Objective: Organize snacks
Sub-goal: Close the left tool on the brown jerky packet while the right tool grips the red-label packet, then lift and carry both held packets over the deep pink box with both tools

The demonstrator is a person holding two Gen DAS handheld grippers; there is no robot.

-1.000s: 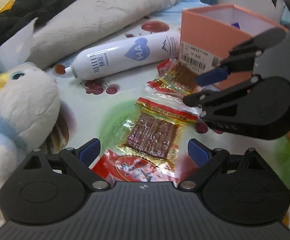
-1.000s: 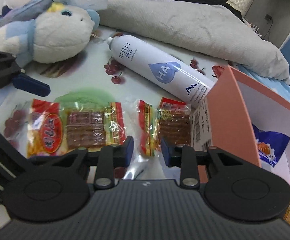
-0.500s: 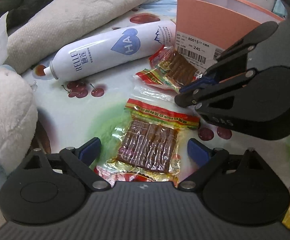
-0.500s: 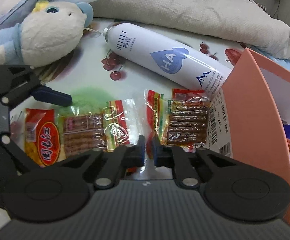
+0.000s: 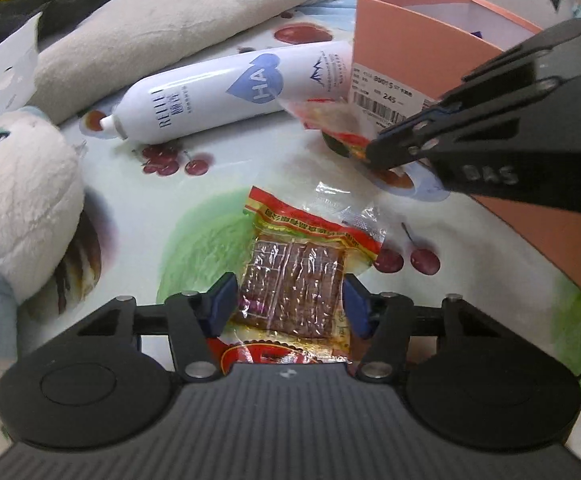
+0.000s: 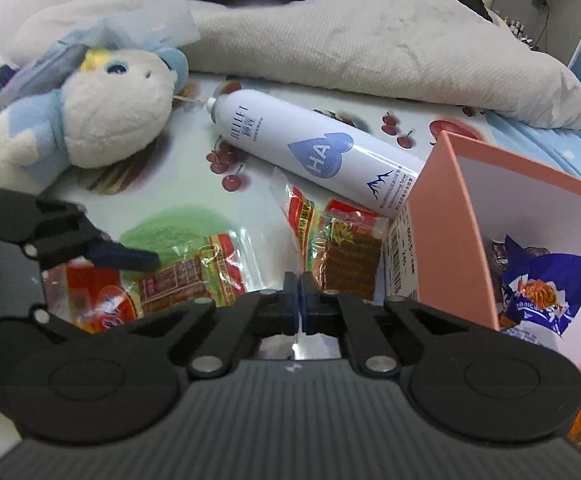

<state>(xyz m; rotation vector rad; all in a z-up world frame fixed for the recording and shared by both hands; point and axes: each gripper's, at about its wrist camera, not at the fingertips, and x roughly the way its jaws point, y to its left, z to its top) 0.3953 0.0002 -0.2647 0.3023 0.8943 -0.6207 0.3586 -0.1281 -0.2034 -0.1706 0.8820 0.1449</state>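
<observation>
My right tongs (image 6: 297, 304) are pinched shut on the clear film edge of the far snack packet (image 6: 338, 252), lifted beside the pink box (image 6: 446, 232); thin seal, may slip or tear. My left tongs (image 5: 288, 304) have just been closing, pads either side of the near snack packet (image 5: 302, 276) on the surface (image 5: 218, 184), contact unclear; squeezing could buckle it.

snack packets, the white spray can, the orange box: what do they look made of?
Snack packets: thin glossy plastic film, by the clear crinkled edges and glare. Spray can: probably painted metal, a smooth white cylinder with a soft sheen; could be plastic. Orange box: matte paperboard, by the thin flat walls, white inside and stuck-on barcode label.
</observation>
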